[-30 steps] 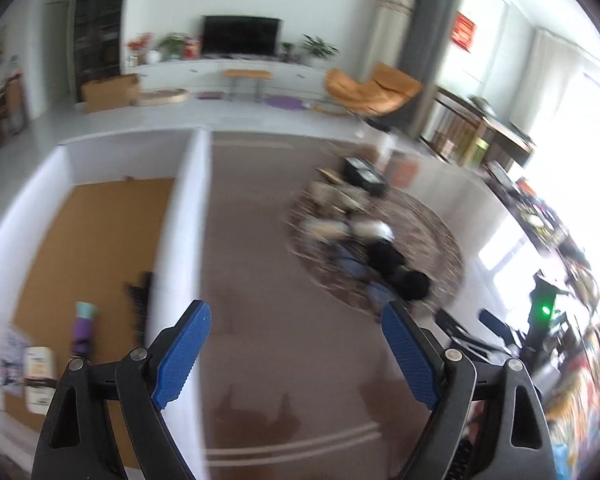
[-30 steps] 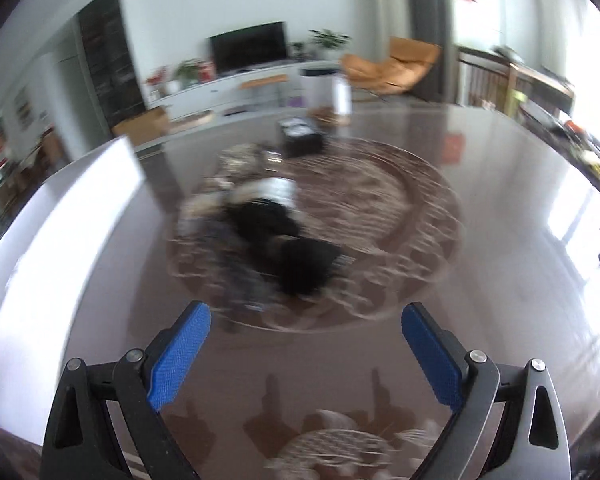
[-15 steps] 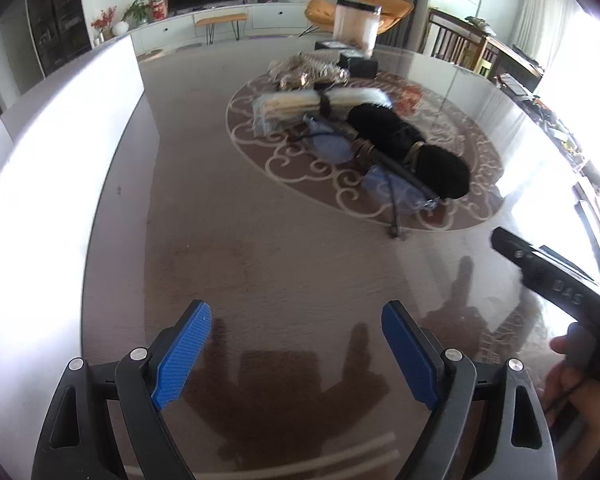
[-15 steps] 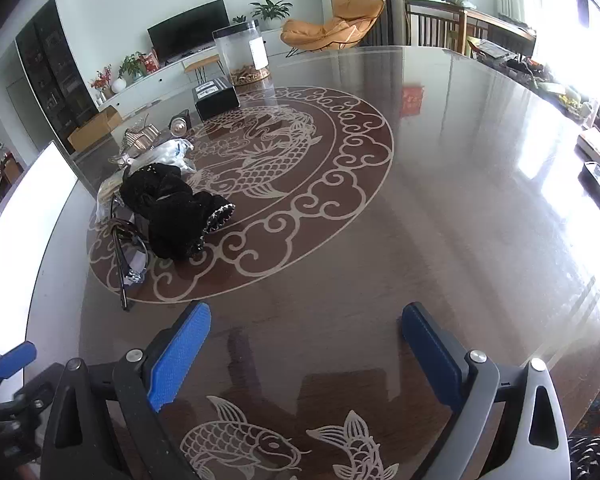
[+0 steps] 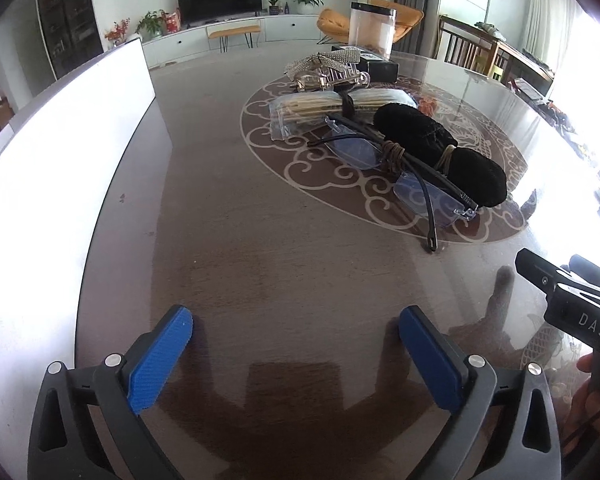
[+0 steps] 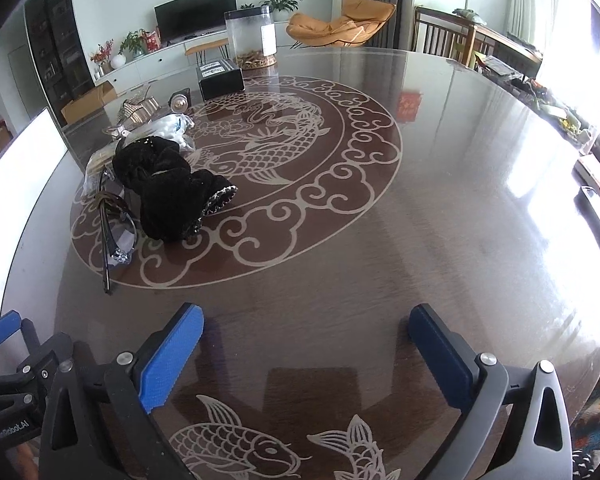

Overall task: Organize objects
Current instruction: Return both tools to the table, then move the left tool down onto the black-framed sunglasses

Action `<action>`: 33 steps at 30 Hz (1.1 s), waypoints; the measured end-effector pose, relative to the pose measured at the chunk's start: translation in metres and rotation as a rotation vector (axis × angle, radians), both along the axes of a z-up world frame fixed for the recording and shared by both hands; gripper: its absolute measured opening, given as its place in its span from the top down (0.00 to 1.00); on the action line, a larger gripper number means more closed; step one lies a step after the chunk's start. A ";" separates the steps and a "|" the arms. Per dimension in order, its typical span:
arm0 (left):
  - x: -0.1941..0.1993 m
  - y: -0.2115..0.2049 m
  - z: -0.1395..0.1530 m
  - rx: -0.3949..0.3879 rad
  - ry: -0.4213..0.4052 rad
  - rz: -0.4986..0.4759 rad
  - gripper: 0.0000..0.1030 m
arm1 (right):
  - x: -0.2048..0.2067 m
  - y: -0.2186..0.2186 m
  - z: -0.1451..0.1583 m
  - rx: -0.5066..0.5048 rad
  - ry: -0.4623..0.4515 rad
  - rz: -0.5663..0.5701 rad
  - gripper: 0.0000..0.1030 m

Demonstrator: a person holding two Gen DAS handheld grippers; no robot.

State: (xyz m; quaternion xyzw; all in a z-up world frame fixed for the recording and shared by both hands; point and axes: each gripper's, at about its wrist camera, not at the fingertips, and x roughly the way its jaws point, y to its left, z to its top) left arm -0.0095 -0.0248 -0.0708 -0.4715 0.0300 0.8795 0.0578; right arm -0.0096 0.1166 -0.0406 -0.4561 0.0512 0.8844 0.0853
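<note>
Daylight floods in from the windows on my right, blowing out that edge in both views. Glare streaks the glossy surface. The white panel is overexposed. Frames sharp; soft shadows under my fingers; fisheye bends edges, dark vignette at corners.

One pair of glasses, one black cloth bundle, one clear canister, one black box.
</note>
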 end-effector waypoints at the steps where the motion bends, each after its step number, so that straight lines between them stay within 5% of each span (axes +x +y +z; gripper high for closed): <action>1: 0.001 0.000 0.000 -0.001 0.003 0.000 0.00 | 0.000 0.000 0.000 0.000 0.000 0.000 0.00; 33: -0.005 0.000 -0.001 -0.001 0.014 0.007 0.00 | 0.001 -0.001 0.001 0.024 -0.005 0.004 0.00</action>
